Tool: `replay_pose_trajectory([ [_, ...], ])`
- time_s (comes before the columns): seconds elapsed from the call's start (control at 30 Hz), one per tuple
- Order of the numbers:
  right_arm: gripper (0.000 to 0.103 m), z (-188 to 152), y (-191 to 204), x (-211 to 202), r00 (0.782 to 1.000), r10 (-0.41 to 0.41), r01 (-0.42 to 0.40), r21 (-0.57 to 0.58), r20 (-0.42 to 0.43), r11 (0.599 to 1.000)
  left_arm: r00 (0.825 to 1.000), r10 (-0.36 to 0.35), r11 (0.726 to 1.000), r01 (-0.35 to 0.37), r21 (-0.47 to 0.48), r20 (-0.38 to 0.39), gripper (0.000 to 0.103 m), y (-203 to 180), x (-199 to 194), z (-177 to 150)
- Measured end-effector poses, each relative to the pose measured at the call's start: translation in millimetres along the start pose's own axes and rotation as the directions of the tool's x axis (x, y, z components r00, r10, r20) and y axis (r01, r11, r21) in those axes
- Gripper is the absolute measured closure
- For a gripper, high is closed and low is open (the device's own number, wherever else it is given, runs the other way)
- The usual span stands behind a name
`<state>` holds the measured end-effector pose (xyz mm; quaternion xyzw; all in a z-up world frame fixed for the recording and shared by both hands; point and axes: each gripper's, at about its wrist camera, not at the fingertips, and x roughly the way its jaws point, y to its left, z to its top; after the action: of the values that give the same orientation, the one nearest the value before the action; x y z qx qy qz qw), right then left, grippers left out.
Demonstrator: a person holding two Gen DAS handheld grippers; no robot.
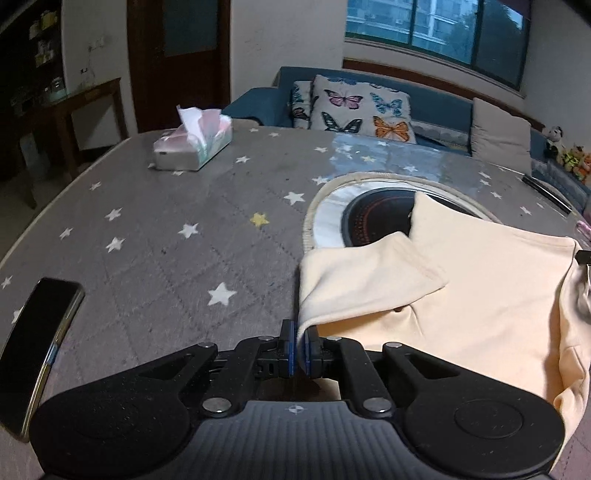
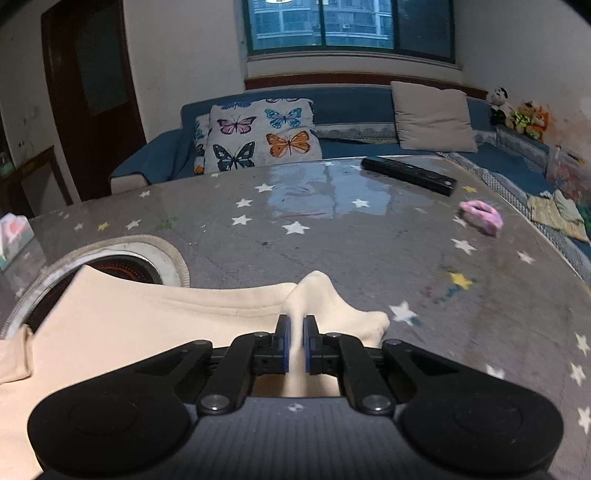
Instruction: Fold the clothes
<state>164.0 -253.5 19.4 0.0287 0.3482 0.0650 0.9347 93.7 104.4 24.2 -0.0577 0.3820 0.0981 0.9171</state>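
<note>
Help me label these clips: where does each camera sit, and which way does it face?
Left wrist view: rides the left tongs, faces across the table toward the sofa; tongs pinch the shirt edge.
Right wrist view: rides the right tongs, same heading; tongs pinch a shirt fold.
Shared: shirt, table, butterfly pillow, window.

Both claws point(image 1: 300, 345) point(image 2: 295, 345): blk linkages, blue pads, silver rivets.
</note>
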Motion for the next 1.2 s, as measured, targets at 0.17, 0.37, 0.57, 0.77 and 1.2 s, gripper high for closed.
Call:
replay_pose_trajectory([
  [0.17, 0.101, -1.1, -17.7, -19.9, 1.000, -0.010, 0.009, 0.037, 0.028, 0.999, 1.000, 0.006, 1.000, -0.006, -0.008, -0.004, 0.097, 1.0, 5.9, -0.4],
  [0.37, 0.101, -7.6, -28.8, -27.7, 0.999, -0.039, 0.038, 0.046, 0.030, 0.998, 1.000, 0.019, 1.000, -0.019, -0.015, -0.023, 0.097, 8.6, 0.7, -11.8],
  [0.57, 0.102, -30.3, -53.4, -63.1, 0.995, -0.087, 0.083, 0.070, 0.051, 0.994, 0.999, 0.014, 1.000, -0.015, -0.015, -0.044, 0.096, 17.0, -9.9, -24.1],
  [0.77, 0.102, -60.4, -93.0, -102.8, 0.980, -0.194, 0.188, 0.130, 0.037, 0.974, 0.998, -0.017, 1.000, 0.017, -0.005, -0.056, 0.099, 15.2, -22.2, -35.4],
  [1.2, 0.100, -92.1, -124.8, -100.3, 0.951, -0.305, 0.310, 0.152, -0.058, 0.939, 0.999, -0.011, 0.993, 0.017, 0.119, -0.047, 0.071, 1.3, -46.8, -51.0],
])
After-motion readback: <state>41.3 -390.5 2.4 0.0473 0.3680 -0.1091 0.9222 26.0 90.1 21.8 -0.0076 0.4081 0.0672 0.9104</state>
